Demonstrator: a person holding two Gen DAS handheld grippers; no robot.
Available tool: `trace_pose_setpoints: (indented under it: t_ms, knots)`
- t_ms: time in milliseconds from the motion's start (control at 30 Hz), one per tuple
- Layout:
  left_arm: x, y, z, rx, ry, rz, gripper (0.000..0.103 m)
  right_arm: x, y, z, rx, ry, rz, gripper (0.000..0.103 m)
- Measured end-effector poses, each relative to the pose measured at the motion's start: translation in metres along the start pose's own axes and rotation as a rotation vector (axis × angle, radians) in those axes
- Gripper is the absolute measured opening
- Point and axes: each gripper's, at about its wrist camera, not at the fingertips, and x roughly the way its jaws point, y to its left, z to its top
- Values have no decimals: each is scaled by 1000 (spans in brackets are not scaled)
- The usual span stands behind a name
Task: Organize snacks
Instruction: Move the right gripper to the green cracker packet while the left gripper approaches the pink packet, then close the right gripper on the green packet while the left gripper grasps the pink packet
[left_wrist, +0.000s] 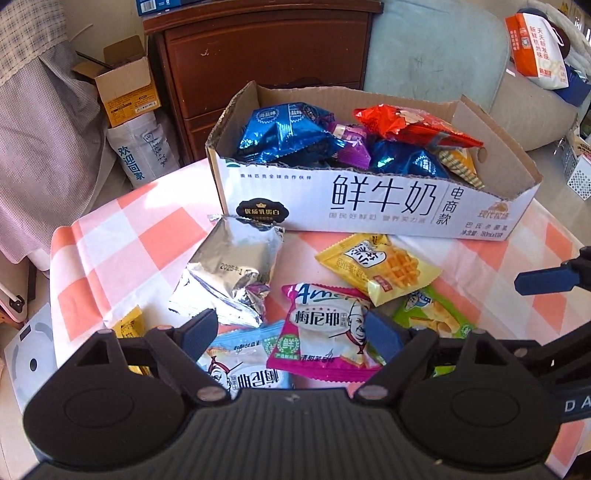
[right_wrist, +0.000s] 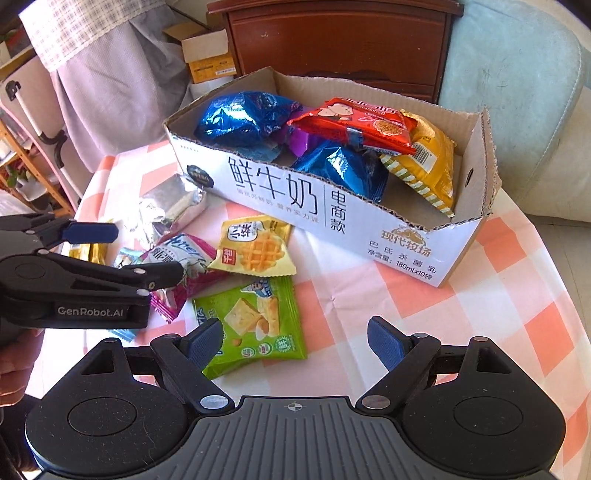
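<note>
Both claws, the left gripper (left_wrist: 293, 332) and the right gripper (right_wrist: 295, 341), stand spread and pinch nothing. Several foil packets already lie in the white cardboard milk box (right_wrist: 476, 173); the pink biscuit packet (left_wrist: 325, 332), green cracker packet (right_wrist: 255, 325) and yellow waffle packet (right_wrist: 255, 249) wait on the checked tablecloth (right_wrist: 498, 295).

Ahead of my tongs I count one cardboard box (left_wrist: 373, 199). Between it and the tips lie six loose packets: silver (left_wrist: 229, 273), yellow waffle (left_wrist: 380, 267), pink (left_wrist: 328, 332), green (right_wrist: 251, 325), pale blue (left_wrist: 243, 365), gold (left_wrist: 129, 325).

Open hand-held gripper (right_wrist: 295, 341), green snack packet (right_wrist: 255, 321), milk carton box (right_wrist: 332, 218)
</note>
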Motion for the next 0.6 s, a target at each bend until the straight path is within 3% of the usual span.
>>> trace_pose_setpoints:
  t_ms: [367,600]
  knots:
    - [21,-14,-3,50,31,38,85,23,14,-10,-52,69,83,87]
    - [28,-10,-5,49,42,43,82,37,26,-10,-113,62,50,87]
